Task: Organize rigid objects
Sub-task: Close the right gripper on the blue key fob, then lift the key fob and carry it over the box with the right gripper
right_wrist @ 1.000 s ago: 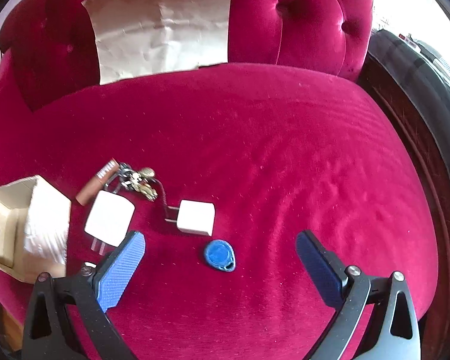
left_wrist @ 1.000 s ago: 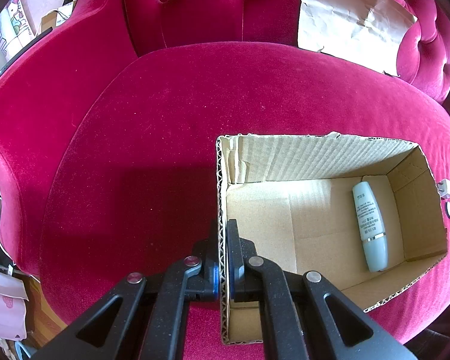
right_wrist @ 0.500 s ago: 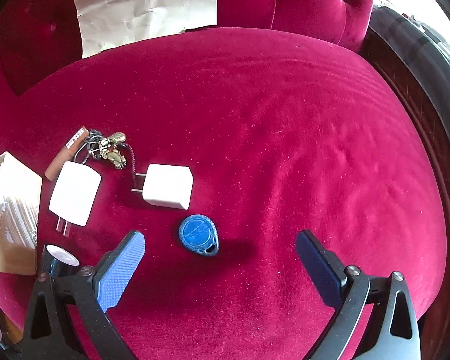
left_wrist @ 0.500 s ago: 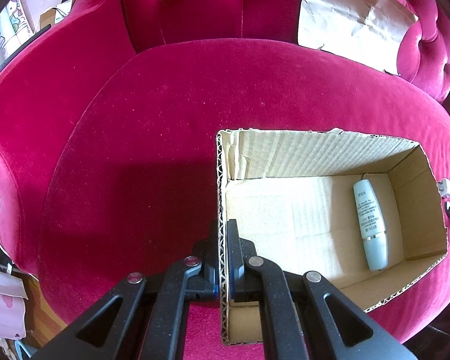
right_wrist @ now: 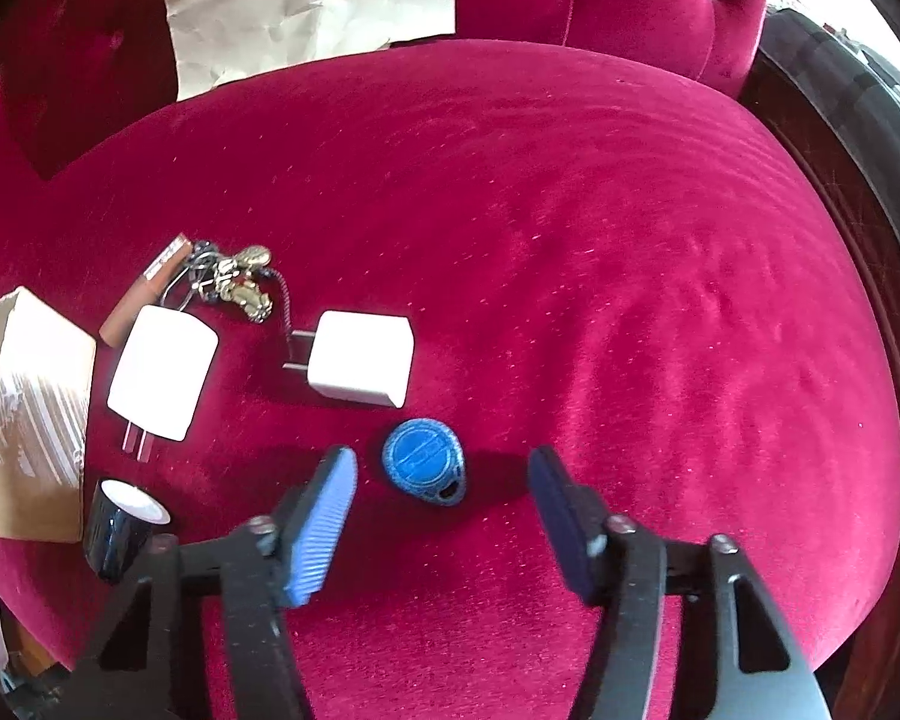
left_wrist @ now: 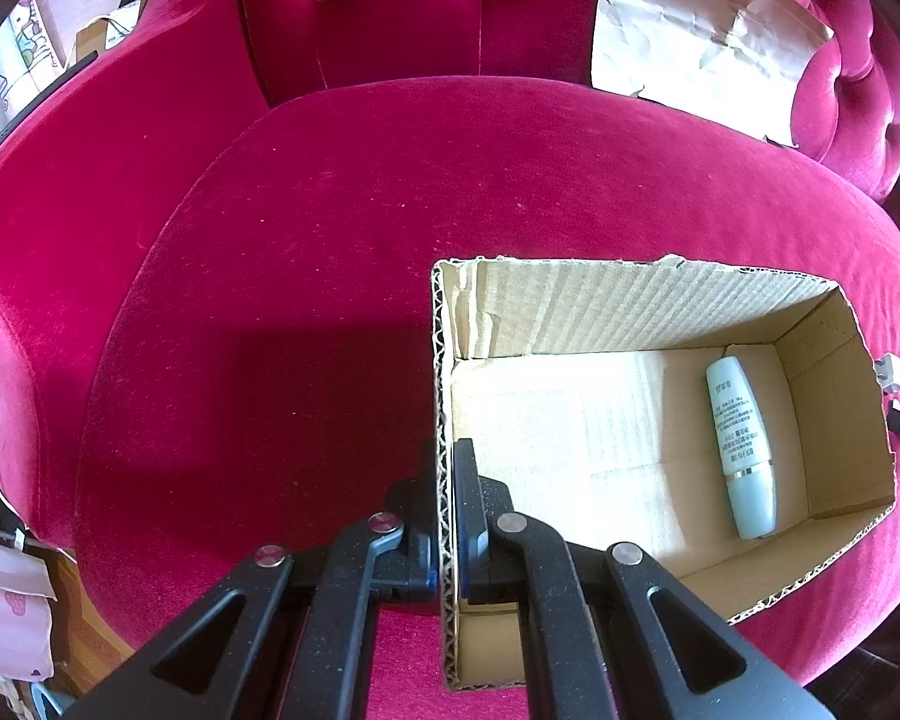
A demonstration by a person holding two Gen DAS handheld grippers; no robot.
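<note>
Our right hand-held gripper (right_wrist: 441, 483) has just been closing, pads straddling but not touching the blue key fob (right_wrist: 424, 461): light, rigid, flat, so we pinch its edges. Our left hand-held gripper (left_wrist: 448, 474) clamps the cardboard box (left_wrist: 630, 306) wall.

Blue key fob (right_wrist: 424, 468) between closing jaws

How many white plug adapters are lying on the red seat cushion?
2. One white adapter lies beside the cardboard box, prongs toward the camera. The other white adapter lies just beyond the blue key fob, prongs pointing left. More could be hidden behind the box.
</note>
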